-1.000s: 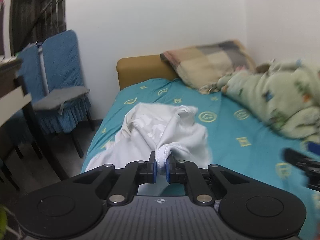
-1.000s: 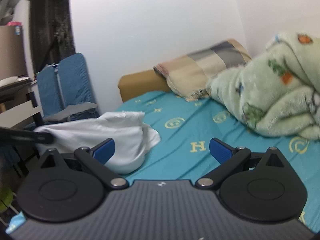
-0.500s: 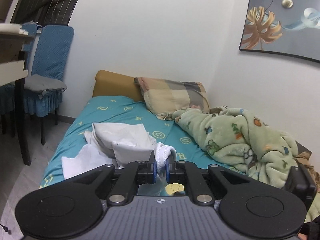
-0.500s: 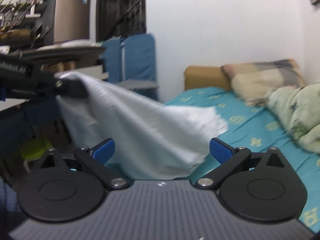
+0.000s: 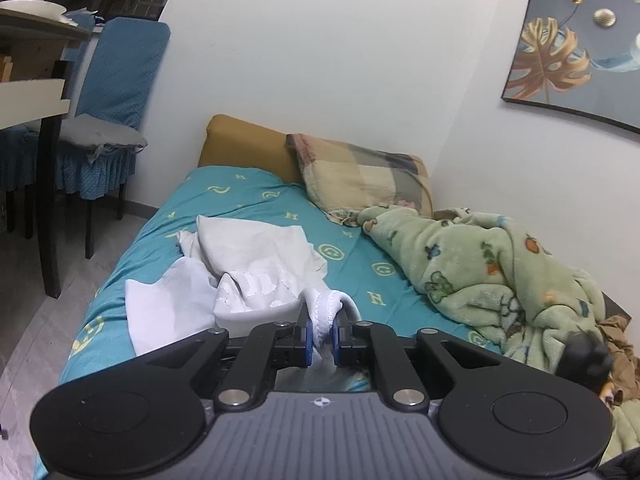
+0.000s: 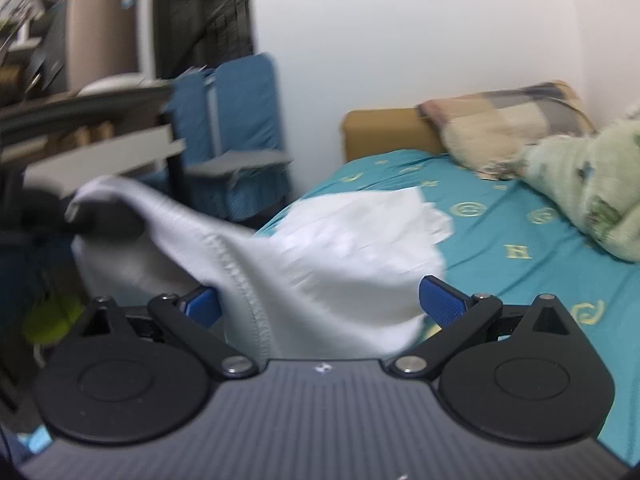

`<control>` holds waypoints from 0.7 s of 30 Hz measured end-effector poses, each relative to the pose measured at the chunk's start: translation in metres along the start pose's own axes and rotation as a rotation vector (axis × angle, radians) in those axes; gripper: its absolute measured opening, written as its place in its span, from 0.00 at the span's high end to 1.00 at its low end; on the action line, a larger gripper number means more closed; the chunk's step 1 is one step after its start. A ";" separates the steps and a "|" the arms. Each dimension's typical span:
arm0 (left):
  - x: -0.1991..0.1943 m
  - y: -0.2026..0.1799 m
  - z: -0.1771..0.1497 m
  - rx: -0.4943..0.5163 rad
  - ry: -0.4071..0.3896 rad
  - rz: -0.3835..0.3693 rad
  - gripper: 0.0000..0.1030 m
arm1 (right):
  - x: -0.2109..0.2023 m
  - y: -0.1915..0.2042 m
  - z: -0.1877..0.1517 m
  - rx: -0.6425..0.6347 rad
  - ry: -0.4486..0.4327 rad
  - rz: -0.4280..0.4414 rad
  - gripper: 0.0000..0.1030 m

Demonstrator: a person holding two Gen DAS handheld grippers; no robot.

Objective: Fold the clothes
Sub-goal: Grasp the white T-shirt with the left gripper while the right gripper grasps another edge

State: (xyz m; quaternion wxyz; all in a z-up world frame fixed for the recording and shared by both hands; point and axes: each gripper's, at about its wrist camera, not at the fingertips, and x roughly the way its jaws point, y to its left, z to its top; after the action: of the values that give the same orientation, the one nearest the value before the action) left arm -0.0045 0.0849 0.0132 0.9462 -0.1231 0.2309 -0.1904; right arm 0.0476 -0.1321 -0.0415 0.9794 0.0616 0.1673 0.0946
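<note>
White cotton, rumpled and unfolded, was all there was of the job so far: the white T-shirt (image 5: pixel 256 276) lay bunched on the near left part of the bed (image 5: pixel 248 196), over its teal patterned sheet, with one ribbed hem lifted off the mattress. No crease had been laid and no edge squared, so by the look of it the folding had barely begun; the shirt wanted spreading flat before sleeves and body could be turned in. Nothing folded showed anywhere on the bed.

At the bottom of its own view the left gripper (image 5: pixel 322 338) had its jaws nearly closed, pinching that ribbed hem between the blue pads, the fabric puffing out above them.

From the other side, the right gripper (image 6: pixel 320 304) stood with its jaws spread wide. Cloth from the T-shirt (image 6: pixel 320 248) draped down between them, its stitched seam running close by the left pad (image 6: pixel 202 304), but neither pad pressed on it, so it held nothing. That picture was blurred, and the dark shape at its far left, where the fabric rose to a peak, was most likely the other tool.

On the far right of the bed lay a green fleece blanket (image 5: pixel 488 268) and a checked pillow (image 5: pixel 360 176), both well apart from the shirt. Beside the bed stood a blue-covered chair (image 5: pixel 116 92).
</note>
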 end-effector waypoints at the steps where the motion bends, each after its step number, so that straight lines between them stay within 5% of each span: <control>1: 0.001 -0.001 0.000 0.002 0.002 -0.009 0.91 | -0.003 -0.006 0.003 0.031 -0.024 -0.024 0.00; 8: 0.001 -0.018 -0.006 0.049 -0.007 -0.072 0.91 | 0.008 -0.024 -0.001 0.058 0.028 -0.103 0.00; 17: -0.005 0.002 -0.001 -0.106 -0.012 -0.073 0.91 | 0.024 -0.043 -0.017 0.141 0.300 -0.214 0.00; 19: -0.011 0.007 0.002 -0.155 -0.038 -0.114 0.91 | 0.010 -0.043 -0.010 0.104 0.264 -0.305 0.00; 21: -0.016 0.012 0.004 -0.196 -0.051 -0.158 0.91 | -0.015 -0.047 0.003 0.092 0.119 -0.354 0.00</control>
State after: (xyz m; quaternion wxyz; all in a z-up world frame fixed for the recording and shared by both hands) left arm -0.0119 0.1029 0.0184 0.9171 -0.2378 0.2141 -0.2376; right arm 0.0430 -0.1810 -0.0408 0.9653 0.0704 0.2372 -0.0837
